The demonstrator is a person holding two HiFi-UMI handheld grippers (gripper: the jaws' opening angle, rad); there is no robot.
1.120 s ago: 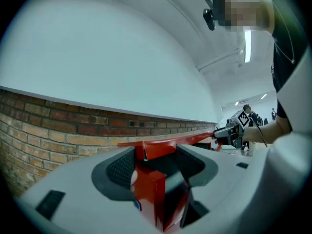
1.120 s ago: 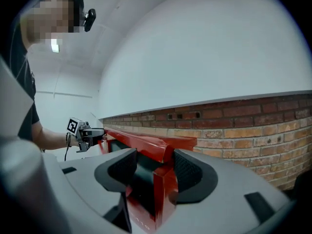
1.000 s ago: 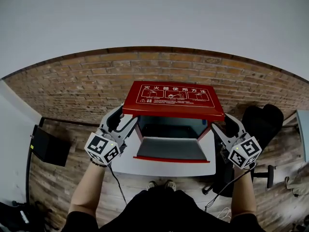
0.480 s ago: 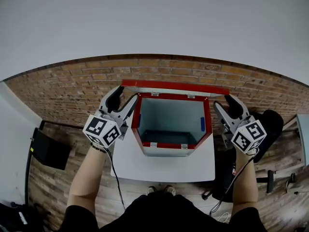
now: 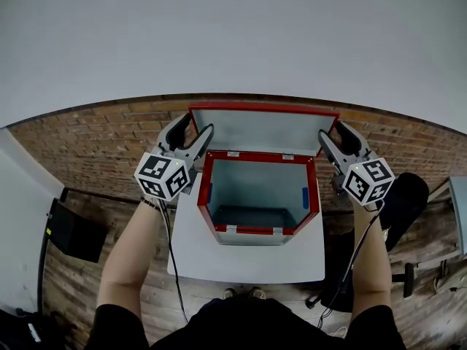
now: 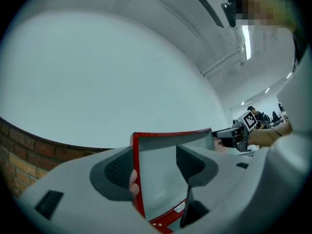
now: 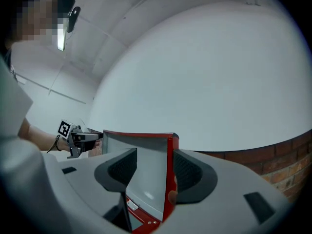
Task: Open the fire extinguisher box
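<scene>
both forearms reach toward 12 o'clock, left gripper (image 5: 191, 134) and right gripper (image 5: 332, 133) flanking the raised lid (image 5: 264, 128). the gripper views show jaws apart, a red lid edge against each outer pad only. the fire extinguisher box (image 5: 314, 189) sits open on the white table (image 5: 248, 257); the lid has tipped farther back than half a second ago.

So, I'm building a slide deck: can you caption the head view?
Left gripper and right gripper, jaws apart, brace the raised lid of the red fire extinguisher box.
</scene>
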